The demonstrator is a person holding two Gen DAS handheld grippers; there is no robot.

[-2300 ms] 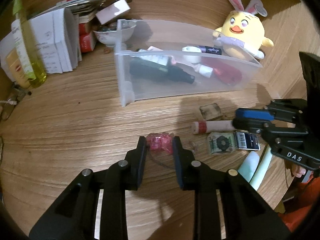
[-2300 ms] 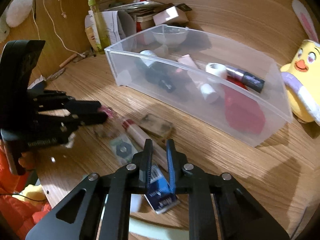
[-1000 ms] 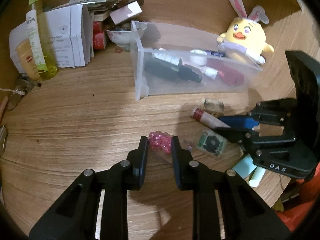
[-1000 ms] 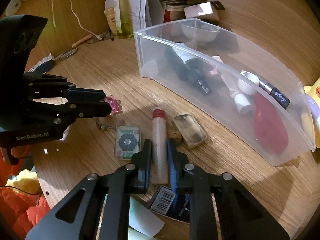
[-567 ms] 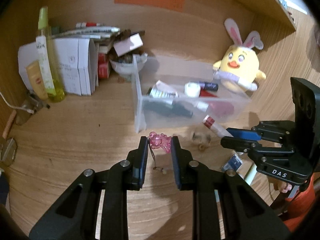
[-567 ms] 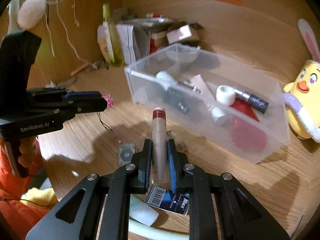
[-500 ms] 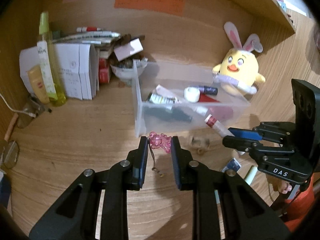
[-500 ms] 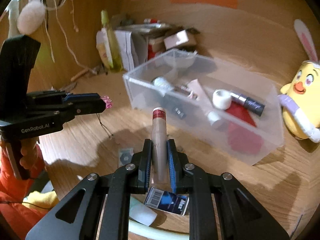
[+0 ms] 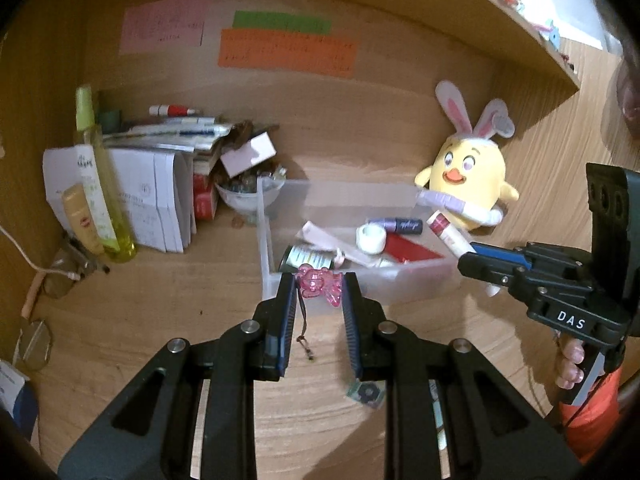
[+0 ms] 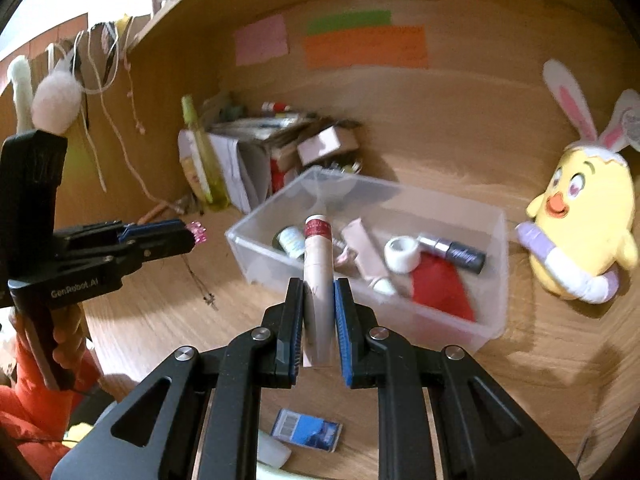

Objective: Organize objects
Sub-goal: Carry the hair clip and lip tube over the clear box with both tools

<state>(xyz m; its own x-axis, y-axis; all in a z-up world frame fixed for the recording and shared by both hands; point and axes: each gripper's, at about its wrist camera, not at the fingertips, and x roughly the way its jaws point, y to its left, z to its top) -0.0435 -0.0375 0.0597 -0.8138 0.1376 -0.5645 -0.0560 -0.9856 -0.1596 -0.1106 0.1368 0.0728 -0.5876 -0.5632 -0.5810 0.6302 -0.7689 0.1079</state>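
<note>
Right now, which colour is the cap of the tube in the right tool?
Dark red cap, clearest in the right wrist view.

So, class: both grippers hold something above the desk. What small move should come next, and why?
Probably carry both forward over the clear bin and lower them. The left gripper is shut on the pink charm, the right gripper on the tube, and similar items already lie inside.

My left claw [image 9: 318,286] is clamped tight, tilted downward, raised off the counter. My right claw [image 10: 318,292] is likewise clamped and angled down.
</note>
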